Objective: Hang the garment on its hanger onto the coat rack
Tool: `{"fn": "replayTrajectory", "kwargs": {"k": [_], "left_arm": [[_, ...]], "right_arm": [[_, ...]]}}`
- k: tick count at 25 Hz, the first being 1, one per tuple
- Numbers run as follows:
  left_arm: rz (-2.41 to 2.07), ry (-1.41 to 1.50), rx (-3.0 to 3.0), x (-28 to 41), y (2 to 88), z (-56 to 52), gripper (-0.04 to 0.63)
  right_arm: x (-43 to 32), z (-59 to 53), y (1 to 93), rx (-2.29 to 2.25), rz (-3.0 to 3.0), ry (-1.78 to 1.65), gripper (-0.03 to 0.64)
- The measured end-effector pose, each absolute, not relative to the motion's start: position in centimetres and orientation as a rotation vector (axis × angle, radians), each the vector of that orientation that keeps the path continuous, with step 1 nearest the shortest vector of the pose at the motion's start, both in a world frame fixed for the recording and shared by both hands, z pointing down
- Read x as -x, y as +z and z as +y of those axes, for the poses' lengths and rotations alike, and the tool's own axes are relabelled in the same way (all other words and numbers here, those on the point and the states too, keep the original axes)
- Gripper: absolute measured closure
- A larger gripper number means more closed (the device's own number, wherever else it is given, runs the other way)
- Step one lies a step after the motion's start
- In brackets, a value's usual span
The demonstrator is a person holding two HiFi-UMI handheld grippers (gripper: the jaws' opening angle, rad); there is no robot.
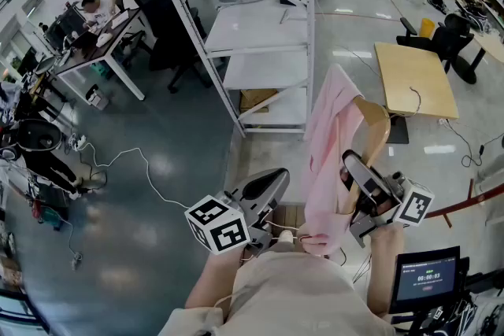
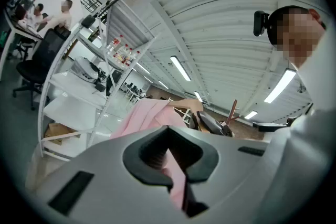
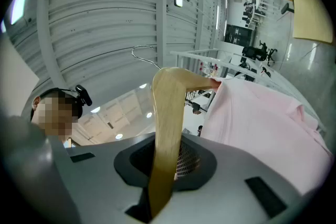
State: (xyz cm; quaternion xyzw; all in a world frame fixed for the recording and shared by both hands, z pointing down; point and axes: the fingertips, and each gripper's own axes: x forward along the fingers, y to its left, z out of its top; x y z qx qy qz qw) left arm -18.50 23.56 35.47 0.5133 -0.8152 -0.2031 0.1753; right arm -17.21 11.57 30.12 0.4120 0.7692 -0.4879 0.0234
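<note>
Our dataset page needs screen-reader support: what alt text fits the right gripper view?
The right gripper is clamped on one arm of a wooden hanger; a pink garment draped on it fills the view's right side.

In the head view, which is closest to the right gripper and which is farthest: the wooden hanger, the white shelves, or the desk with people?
1. wooden hanger: held in the right gripper itself.
2. white shelves: ahead, in the middle.
3. desk with people: far off at the upper left.
</note>
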Motion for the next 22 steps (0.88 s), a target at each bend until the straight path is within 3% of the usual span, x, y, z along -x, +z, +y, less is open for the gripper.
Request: {"fn": "replayTrajectory", "kwargs": {"k": [9, 22], "left_arm": [[-2.144, -0.503, -1.657, 23.1, 35.1, 18.8, 0.589], [-1.933, -0.358, -1.987, 21.3, 33.2, 5.1, 0.589]], "right_arm": [[21.0, 8.7, 30.9, -1.062, 2.466, -1.457, 0.571], [20.9, -1.5, 28.5, -0.857, 2.48, -1.373, 0.571]]}}
